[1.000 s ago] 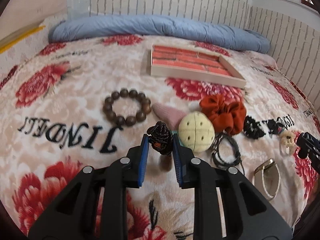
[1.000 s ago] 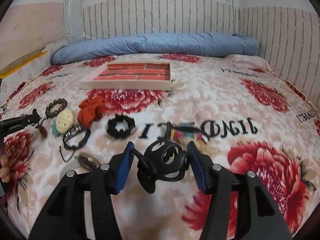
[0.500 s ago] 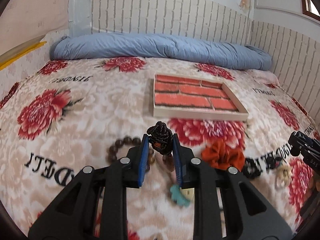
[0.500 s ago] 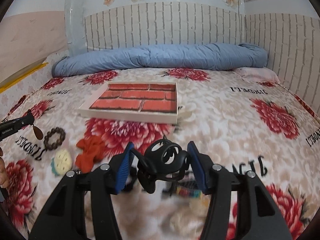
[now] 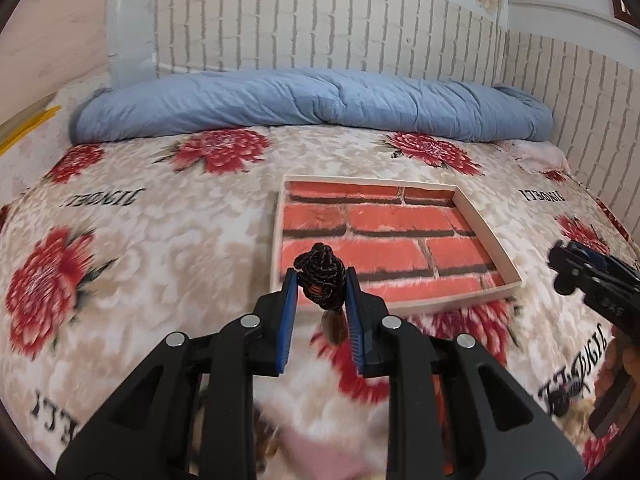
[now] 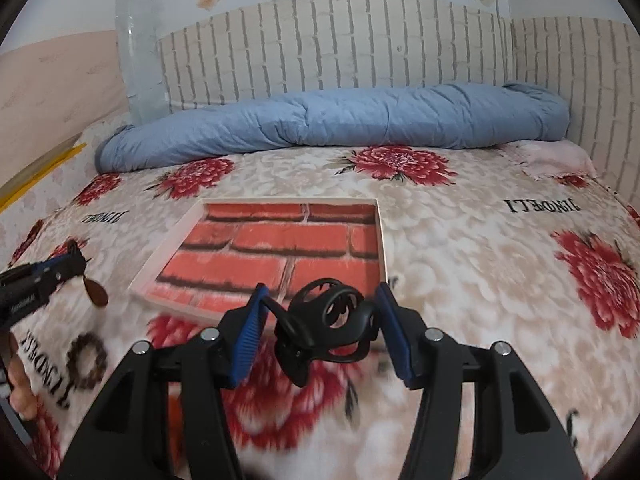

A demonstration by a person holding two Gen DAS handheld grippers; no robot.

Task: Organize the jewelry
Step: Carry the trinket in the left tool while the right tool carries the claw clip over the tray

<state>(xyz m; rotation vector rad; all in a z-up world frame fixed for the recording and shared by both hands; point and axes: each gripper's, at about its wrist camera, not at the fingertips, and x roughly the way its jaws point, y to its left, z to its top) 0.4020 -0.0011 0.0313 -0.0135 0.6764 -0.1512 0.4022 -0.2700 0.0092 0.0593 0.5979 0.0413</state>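
Left wrist view: left tongs (image 5: 318, 280) pinch a knotted black cord pendant (image 5: 321, 276) before the brick-patterned tray (image 5: 490, 236); right tongs (image 6: 318, 320) clamp a black claw hair clip (image 6: 326, 322) over the bed.

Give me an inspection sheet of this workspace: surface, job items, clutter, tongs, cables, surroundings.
Surface: floral blanket covering a bed, red flowers and black lettering.
Job's things: shallow tray with brick-pattern floor, nothing in it; black knotted cord piece with a brown pendant hanging below; black claw hair clip; brown bead bracelet lying on the blanket.
Clutter: blurred items at the bottom edge of the left view, cannot be told.
Tongs: left tongs shut on the cord piece; right tongs shut on the hair clip; both near the tray's front edge.
Cables: nothing seen.
Surroundings: rolled blue duvet at the far edge, brick-pattern wall panel behind.
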